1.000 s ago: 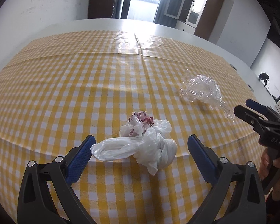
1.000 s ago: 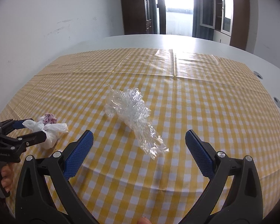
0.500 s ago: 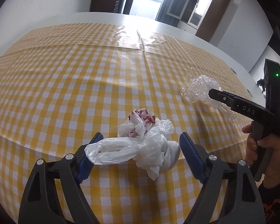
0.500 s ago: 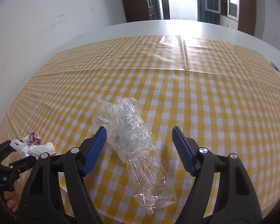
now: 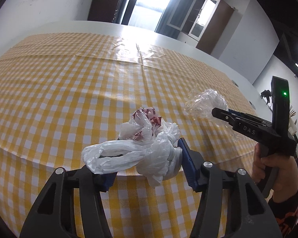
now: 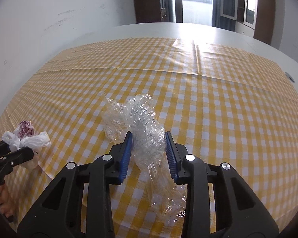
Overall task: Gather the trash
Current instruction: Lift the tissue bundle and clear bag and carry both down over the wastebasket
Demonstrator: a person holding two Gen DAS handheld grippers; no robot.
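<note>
A crumpled white plastic bag (image 5: 129, 154) with a red-patterned wrapper (image 5: 149, 115) in it lies at the table's near edge. My left gripper (image 5: 149, 144) has its jaws closing around it; the right blue pad presses its knot and the bag's loop covers the left pad. To the right, a crumpled clear plastic wrap (image 6: 141, 117) lies on the yellow checked cloth (image 6: 218, 109). My right gripper (image 6: 148, 136) is closing on it, both blue pads against its sides. The wrap's tail trails toward the edge between the fingers.
The cloth covers a large white table (image 6: 188, 29) whose far part is bare. A white wall (image 6: 49, 10) runs along the left, with a doorway and cabinets behind. A person's hand (image 5: 272, 164) holds the right gripper's handle at the right.
Both pairs of jaws narrowed from wide open onto their trash. The right gripper moved forward and down over the clear wrap. The left gripper stayed at the bag.
</note>
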